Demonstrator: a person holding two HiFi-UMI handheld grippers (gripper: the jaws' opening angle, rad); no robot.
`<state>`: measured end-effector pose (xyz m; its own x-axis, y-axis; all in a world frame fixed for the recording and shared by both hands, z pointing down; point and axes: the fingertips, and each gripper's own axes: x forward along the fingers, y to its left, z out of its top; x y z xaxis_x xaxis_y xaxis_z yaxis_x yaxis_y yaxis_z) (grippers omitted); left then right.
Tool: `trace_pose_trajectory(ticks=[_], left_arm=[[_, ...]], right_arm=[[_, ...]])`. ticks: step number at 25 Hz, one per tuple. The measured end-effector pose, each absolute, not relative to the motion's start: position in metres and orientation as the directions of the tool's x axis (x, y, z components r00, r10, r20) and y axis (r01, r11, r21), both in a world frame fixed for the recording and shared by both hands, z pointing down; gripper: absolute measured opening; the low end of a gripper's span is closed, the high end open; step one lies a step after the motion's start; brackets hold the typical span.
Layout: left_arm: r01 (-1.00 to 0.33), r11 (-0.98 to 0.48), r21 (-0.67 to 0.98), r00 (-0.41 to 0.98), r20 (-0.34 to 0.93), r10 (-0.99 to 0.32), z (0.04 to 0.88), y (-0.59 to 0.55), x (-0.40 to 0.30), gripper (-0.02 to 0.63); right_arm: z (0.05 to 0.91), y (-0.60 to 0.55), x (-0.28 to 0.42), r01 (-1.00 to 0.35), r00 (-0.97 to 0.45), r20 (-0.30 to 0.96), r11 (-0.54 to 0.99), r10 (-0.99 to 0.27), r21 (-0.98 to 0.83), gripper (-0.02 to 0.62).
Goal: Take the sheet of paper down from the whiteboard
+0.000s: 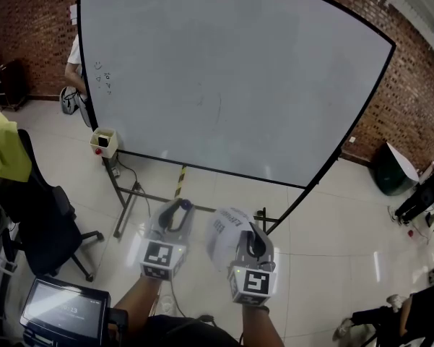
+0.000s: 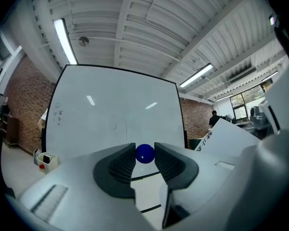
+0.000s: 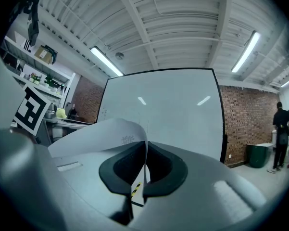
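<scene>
A large whiteboard (image 1: 231, 78), smooth, pale and black-framed, is seen before a rough red brick wall (image 1: 29, 27), above a glossy pale tiled floor (image 1: 325, 223). The left gripper (image 2: 145, 151), grey with ribbed dark pads, is held with its jaws partly apart and closed on a small round glossy blue piece (image 2: 145, 154), which is touched by both pads. The right gripper (image 3: 144, 165) is shown with its jaws pressed together on the edge of the sheet of paper (image 3: 98, 136). The sheet, thin, white and marked with dark print, is off the board. It is held near the person, well apart from the board, and is curled over to the left between the two grippers.
</scene>
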<state>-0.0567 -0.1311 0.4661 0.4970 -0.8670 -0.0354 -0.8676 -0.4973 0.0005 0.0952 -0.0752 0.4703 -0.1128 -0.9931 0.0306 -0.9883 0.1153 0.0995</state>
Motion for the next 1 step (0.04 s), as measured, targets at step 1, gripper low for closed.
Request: trace_pose_trajectory(ticks=[1], left_arm=[[-0.867,-0.499,-0.001,0.499,-0.034,-0.866,0.4668,-0.1304,-0.0567,0.123]], right_arm=[[0.4707,-0.0749,0.0949,-0.988,-0.112,0.031,0.115,-0.993,0.101,0.014]])
